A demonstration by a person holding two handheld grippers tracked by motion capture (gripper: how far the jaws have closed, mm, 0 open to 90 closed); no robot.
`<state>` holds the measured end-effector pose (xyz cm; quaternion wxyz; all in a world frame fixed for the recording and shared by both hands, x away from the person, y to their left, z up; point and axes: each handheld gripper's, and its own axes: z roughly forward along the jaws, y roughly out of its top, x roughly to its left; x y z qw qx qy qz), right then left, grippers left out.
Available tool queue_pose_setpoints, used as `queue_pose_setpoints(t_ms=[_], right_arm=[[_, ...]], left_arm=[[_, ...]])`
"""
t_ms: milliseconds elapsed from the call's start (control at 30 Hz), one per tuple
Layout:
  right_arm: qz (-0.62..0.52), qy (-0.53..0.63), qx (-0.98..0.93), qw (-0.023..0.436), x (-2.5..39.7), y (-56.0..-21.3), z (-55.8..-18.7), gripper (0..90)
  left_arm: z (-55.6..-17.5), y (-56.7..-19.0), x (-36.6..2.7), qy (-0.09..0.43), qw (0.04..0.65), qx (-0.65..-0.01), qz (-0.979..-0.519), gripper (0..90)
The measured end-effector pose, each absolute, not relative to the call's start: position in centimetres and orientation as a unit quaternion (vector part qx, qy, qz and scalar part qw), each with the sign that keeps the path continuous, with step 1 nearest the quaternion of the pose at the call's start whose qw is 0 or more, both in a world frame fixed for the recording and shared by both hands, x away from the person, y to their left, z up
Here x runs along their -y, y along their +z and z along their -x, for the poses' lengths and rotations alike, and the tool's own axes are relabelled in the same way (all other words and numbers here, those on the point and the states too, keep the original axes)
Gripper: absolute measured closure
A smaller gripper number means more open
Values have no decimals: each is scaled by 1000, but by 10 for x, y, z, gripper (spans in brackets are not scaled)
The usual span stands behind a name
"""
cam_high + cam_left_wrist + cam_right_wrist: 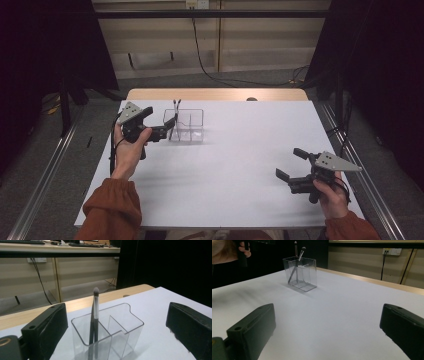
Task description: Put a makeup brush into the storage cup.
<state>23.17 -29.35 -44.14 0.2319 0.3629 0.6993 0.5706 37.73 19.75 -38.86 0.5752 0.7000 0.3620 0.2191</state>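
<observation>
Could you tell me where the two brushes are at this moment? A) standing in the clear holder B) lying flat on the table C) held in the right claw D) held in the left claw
A: both brushes stand inside the clear holder on the table, while the left claw beside the holder and the right claw are open and hold nothing.

From my high view, the left gripper overlaps the clear organizer, so I can't tell whether they touch. The brushes are too small there to count surely. In my left gripper view, the organizer's base and the brush handles are cut off by the bottom edge. The surface runs out of frame at my near edge, under my sleeves.
</observation>
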Motion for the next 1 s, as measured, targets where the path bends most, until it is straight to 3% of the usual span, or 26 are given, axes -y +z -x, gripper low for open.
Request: queue_pose_setpoints(t_ms=[1000], right_arm=[[-365, 568, -699, 236, 295, -441, -229, 0]], left_arm=[[-301, -406, -238, 230, 576, -346, -704, 35]])
